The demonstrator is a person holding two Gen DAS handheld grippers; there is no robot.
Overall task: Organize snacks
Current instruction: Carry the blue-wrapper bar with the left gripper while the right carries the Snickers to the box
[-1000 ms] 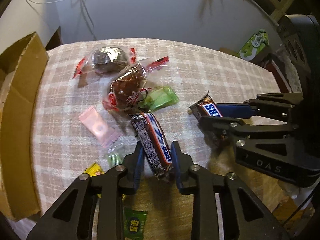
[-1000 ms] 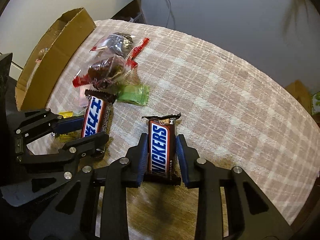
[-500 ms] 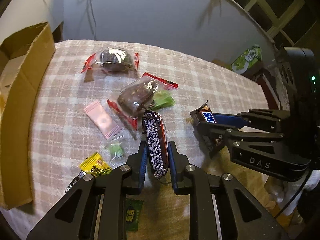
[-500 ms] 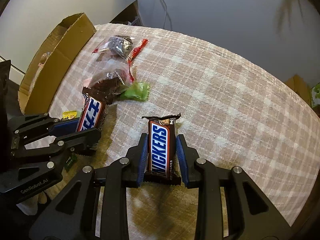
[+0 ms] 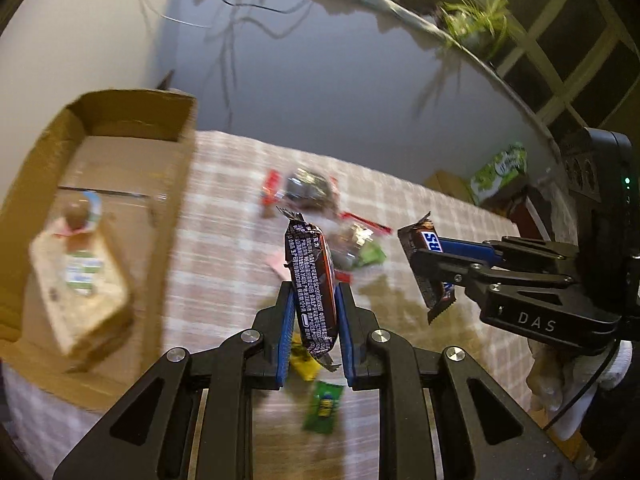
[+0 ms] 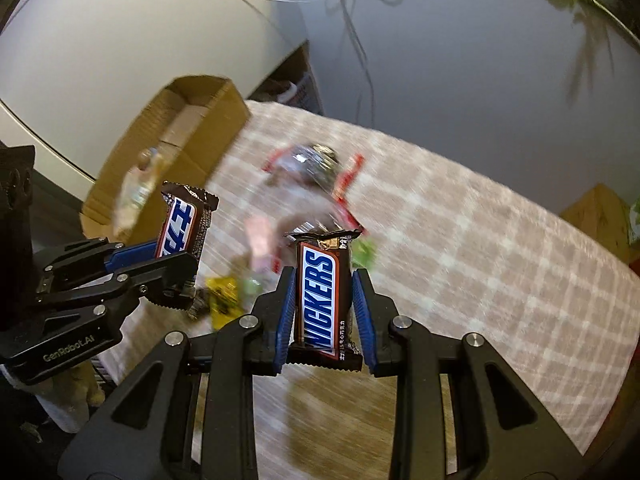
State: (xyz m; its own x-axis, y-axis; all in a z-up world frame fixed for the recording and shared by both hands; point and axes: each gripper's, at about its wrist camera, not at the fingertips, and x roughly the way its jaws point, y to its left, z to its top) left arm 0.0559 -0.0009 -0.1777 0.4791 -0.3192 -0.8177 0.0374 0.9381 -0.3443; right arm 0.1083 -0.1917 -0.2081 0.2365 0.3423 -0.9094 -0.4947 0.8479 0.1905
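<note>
My left gripper (image 5: pixel 313 300) is shut on a Snickers bar (image 5: pixel 310 280), held on edge with its printed back showing, lifted above the checked tablecloth (image 5: pixel 224 240). My right gripper (image 6: pixel 323 280) is shut on a second Snickers bar (image 6: pixel 322 300), logo up, also off the table. Each gripper shows in the other's view: the right gripper (image 5: pixel 434 264) at right, the left gripper (image 6: pixel 176 264) at left. An open cardboard box (image 5: pixel 132 216) stands at the table's left with a wrapped bread packet (image 5: pixel 76 280) inside.
Loose snacks lie mid-table: two clear red-ended packs with dark cakes (image 6: pixel 316 160), a green packet (image 6: pixel 364 252), a pink sachet (image 6: pixel 258 240), a yellow candy (image 6: pixel 222 294) and a green sachet (image 5: pixel 324 408). A green carton (image 5: pixel 500 168) sits beyond the table's right edge.
Both grippers rose with their Snickers bars off the table. The left one swung toward the cardboard box, whose inside now shows. Its bar turned on edge.
</note>
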